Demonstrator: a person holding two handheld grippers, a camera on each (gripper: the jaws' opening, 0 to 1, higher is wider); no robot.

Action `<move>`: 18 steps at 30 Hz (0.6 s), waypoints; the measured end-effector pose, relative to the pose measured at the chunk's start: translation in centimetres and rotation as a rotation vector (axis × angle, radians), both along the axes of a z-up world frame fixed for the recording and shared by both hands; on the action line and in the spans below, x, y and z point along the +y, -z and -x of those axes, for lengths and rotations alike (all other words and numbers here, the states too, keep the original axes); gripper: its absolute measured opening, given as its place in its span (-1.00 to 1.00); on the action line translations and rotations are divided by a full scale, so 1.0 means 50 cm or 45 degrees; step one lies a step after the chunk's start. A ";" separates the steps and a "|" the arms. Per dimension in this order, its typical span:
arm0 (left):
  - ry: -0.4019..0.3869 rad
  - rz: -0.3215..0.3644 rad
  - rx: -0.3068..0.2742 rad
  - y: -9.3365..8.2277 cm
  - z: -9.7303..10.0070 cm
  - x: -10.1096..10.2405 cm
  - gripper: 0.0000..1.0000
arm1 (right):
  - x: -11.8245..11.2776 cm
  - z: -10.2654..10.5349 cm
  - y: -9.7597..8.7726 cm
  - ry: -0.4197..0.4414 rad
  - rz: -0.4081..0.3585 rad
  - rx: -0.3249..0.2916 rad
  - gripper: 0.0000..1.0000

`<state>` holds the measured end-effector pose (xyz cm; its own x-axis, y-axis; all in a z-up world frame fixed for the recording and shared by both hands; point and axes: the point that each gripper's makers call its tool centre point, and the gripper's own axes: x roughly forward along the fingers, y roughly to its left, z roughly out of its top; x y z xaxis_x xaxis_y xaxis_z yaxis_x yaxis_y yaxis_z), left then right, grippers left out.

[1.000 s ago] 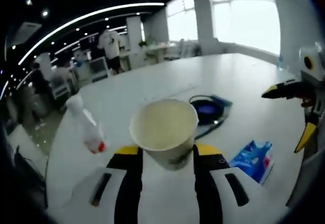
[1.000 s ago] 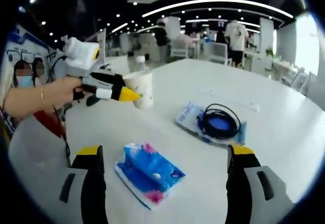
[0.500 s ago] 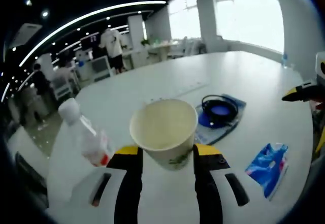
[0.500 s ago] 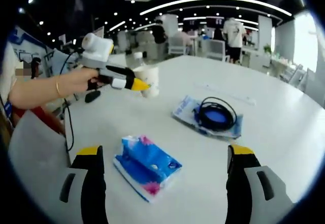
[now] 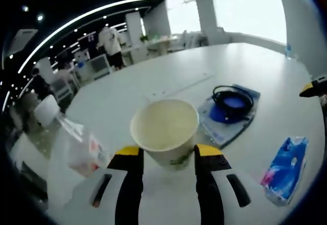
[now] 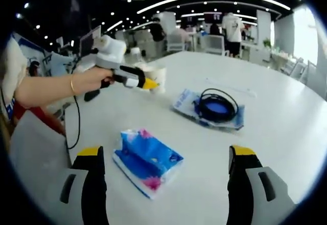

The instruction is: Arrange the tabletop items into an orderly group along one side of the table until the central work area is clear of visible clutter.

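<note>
1. The paper cup (image 5: 164,131) sits clamped between the jaws of the left gripper (image 5: 166,156), held above the white table (image 5: 153,87); the right gripper view shows it near the table's edge.
2. A plastic bottle (image 5: 76,146) lies just left of the cup.
3. The blue tissue pack (image 6: 146,161) lies between the jaws of the right gripper (image 6: 166,156), which are spread wide and touch nothing.
4. A coiled black cable (image 6: 217,108) rests on a blue pouch (image 6: 190,101) farther in.

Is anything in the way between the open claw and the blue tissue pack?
Nothing visible. The right gripper is open, and the blue tissue pack lies on bare table just ahead of its jaws, toward the left one.
</note>
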<state>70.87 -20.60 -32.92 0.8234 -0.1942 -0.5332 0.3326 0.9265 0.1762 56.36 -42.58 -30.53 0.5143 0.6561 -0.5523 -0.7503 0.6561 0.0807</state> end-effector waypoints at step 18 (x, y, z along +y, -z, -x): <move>-0.084 0.039 0.040 0.051 -0.026 0.024 -0.27 | 0.013 0.005 0.028 0.008 -0.019 0.056 0.89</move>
